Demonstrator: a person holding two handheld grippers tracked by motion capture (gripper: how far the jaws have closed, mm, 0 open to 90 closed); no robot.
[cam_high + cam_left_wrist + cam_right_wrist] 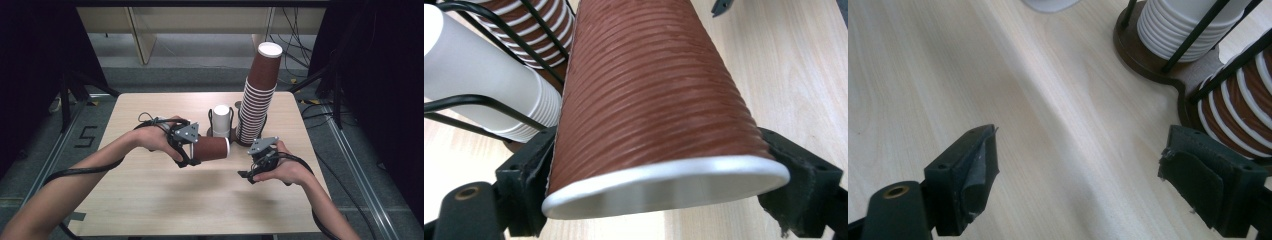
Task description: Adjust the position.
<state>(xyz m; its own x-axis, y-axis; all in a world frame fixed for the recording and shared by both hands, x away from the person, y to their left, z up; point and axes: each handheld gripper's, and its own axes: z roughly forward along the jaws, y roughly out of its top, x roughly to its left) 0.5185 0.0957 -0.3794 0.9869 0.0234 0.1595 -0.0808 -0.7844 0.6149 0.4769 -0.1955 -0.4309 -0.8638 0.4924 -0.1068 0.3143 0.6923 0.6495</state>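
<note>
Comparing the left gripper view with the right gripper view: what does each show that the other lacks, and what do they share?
Left gripper view: the ribbed brown cup clamped near its rim between the left tongs.
Right gripper view: the right tongs, open over bare table, and the holder's brown base.
Both: the white cup stack and the brown cup stack in the black wire holder.

Left gripper (pixel 196 148): jaws clamped on a load, pointing sideways toward the right gripper (pixel 250 172). Right gripper's jaws spread wide, nothing between them. Both forearms angled inward, hands well apart.
</note>
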